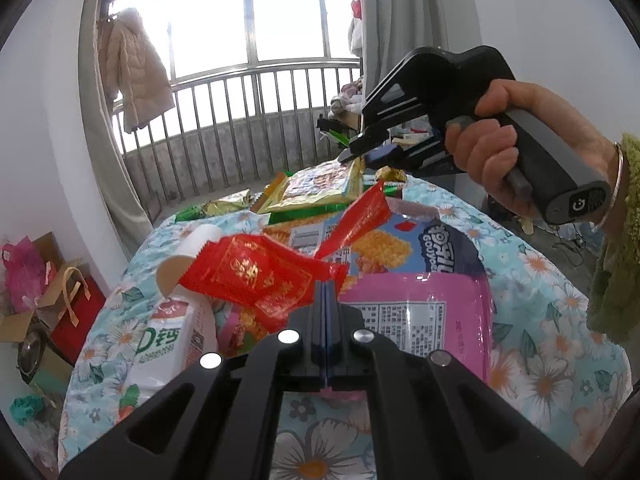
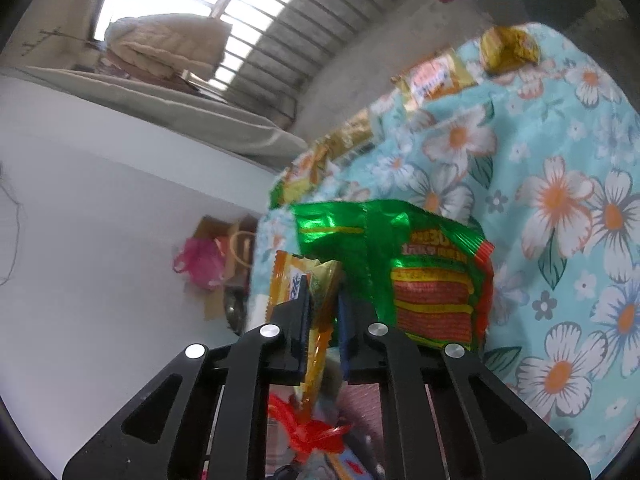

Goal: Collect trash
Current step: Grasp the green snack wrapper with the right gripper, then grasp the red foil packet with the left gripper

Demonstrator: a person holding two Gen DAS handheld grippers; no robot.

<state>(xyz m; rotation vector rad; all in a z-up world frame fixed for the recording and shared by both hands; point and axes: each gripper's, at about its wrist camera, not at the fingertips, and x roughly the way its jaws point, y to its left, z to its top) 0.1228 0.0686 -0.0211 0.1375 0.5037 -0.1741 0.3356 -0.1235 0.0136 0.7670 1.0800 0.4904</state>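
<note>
Wrappers litter the table [image 1: 540,292], which is draped in a turquoise cloth printed with white flowers. The left tongs [image 1: 326,286] are fully closed on a crinkled red wrapper [image 1: 256,276] with gold printing, lifted above a pink packet [image 1: 424,316], a blue snack bag [image 1: 408,240] and a white bottle [image 1: 172,328] that lie on the cloth. The right tongs [image 2: 323,296], gripped by a hand [image 1: 504,148], stand narrowly apart around the edge of a thin orange and gold wrapper [image 2: 316,312], their pads pressing it; a shiny green packet [image 2: 404,268] with red and yellow stripes sits just beside them. More gold wrappers [image 2: 436,76] lie along the far edge of the table. On the floor by the wall, a cardboard box [image 1: 20,316] holds pink tissue paper [image 1: 22,268] and a paper bag [image 1: 66,284].
</note>
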